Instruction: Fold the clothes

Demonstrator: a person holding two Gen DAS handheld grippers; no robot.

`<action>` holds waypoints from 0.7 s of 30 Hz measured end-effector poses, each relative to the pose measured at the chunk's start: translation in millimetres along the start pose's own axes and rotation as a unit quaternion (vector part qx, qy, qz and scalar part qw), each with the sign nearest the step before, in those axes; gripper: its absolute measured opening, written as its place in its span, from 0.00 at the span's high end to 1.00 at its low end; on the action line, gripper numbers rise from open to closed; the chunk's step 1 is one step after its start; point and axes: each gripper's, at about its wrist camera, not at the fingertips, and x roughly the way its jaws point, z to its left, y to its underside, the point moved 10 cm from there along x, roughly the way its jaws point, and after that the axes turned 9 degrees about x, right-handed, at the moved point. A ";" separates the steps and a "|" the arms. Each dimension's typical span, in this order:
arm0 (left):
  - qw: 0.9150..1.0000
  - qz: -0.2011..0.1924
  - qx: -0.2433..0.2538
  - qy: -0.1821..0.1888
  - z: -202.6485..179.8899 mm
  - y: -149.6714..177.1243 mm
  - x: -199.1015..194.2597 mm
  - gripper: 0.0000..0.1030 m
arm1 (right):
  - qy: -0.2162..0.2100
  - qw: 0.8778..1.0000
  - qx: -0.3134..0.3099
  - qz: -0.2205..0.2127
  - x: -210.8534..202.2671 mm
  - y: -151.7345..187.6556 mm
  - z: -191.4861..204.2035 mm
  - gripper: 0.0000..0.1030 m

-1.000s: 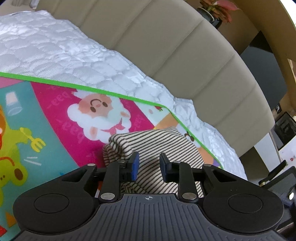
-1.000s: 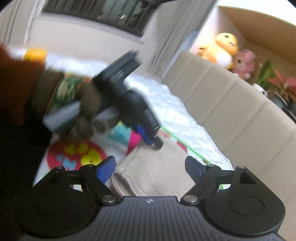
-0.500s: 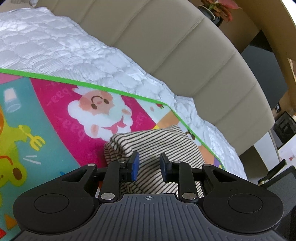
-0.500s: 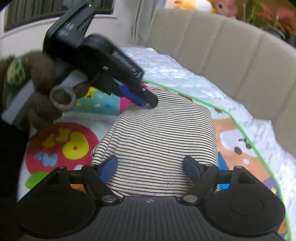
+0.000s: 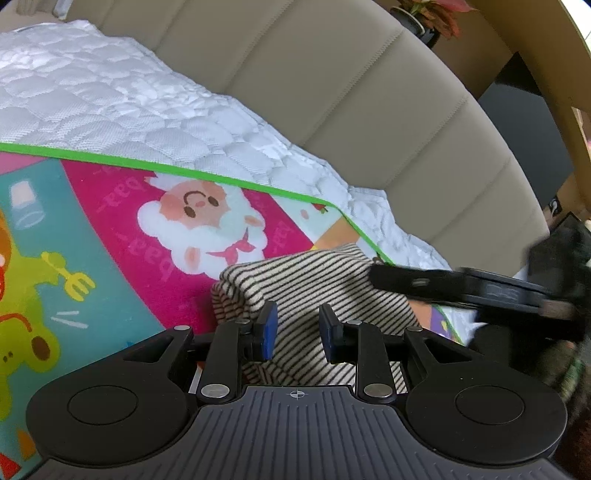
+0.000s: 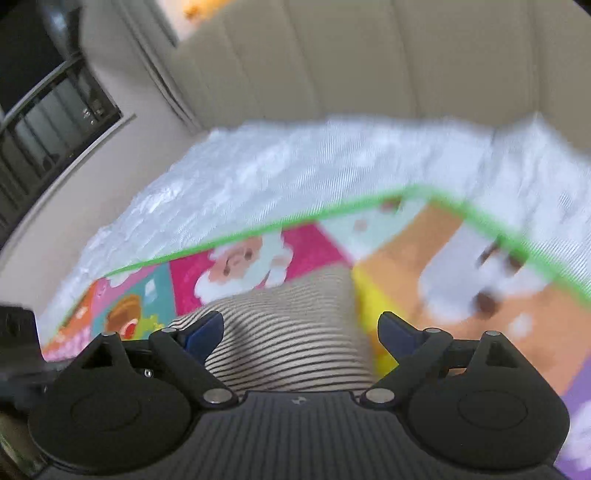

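A folded black-and-white striped garment [image 5: 314,288] lies on a colourful play mat [image 5: 110,236] near the mat's green-edged corner. My left gripper [image 5: 295,332] hovers just above the garment's near part, its blue pads a small gap apart with nothing between them. My right gripper [image 6: 299,328] is wide open over the garment [image 6: 288,350]; its view is blurred by motion. In the left wrist view the right gripper's dark body [image 5: 461,291] reaches in from the right and lies at the garment's right edge.
The mat lies on a white quilted bed cover [image 5: 147,122]. A beige padded headboard [image 5: 351,103] curves behind the bed. A potted plant [image 5: 432,14] stands on the ledge beyond. The mat's green border [image 6: 332,214] runs close behind the garment.
My right gripper has swung round to the garment's right side and now shows in the left wrist view. My left gripper has stayed over the garment, gap unchanged.
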 end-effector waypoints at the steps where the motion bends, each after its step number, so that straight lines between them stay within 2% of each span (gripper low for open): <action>1: 1.000 0.000 0.000 0.001 0.7 0.1 0.4 0.73 | 0.013 1.000 -0.004 0.010 9.8 6.5 -1.7 0.15; 2: 1.000 0.000 -0.001 0.002 1.6 0.4 1.2 0.73 | 0.022 0.999 -0.022 0.012 13.2 12.7 -0.6 0.16; 3: 1.000 -0.001 -0.002 0.002 2.5 0.4 1.9 0.73 | 0.007 1.000 -0.026 -0.005 4.1 12.7 3.2 0.23; 4: 1.000 -0.004 -0.001 0.001 3.0 -0.3 2.0 0.71 | -0.007 0.999 -0.029 -0.021 -5.2 12.8 7.0 0.36; 6: 1.000 -0.013 0.004 0.003 2.0 -4.0 3.3 0.66 | -0.036 0.997 -0.035 -0.055 -24.4 13.0 14.7 0.49; 9: 1.000 -0.016 0.015 0.008 -3.4 -7.3 8.9 0.64 | -0.046 0.996 -0.020 -0.077 -41.9 19.6 5.9 0.49; 12: 0.999 -0.017 0.051 0.012 -15.5 -5.3 11.0 0.64 | 0.020 0.997 -0.011 -0.073 -31.2 34.3 -27.6 0.49; 14: 0.997 -0.017 0.073 0.002 -23.3 -4.9 7.8 0.61 | 0.014 0.997 0.014 -0.081 -32.7 37.4 -35.6 0.47; 16: 0.997 -0.010 0.080 -0.009 -27.6 -4.7 1.5 0.51 | 0.017 0.996 0.017 -0.087 -34.9 40.6 -34.4 0.47; 17: 0.997 -0.003 0.075 -0.015 -29.1 -4.7 -3.3 0.48 | 0.024 0.996 0.002 -0.089 -34.5 42.3 -30.0 0.47; 18: 0.997 0.002 0.072 -0.016 -30.6 -3.8 -7.6 0.41 | 0.032 0.995 -0.013 -0.089 -34.2 43.8 -26.6 0.46; 19: 0.997 0.007 0.070 -0.013 -32.1 -1.6 -11.2 0.22 | 0.040 0.995 -0.027 -0.089 -33.9 45.2 -23.1 0.45; 21: 0.998 0.017 0.068 -0.008 -35.1 2.7 -18.5 0.06 | 0.051 0.994 -0.044 -0.089 -34.2 46.7 -20.8 0.44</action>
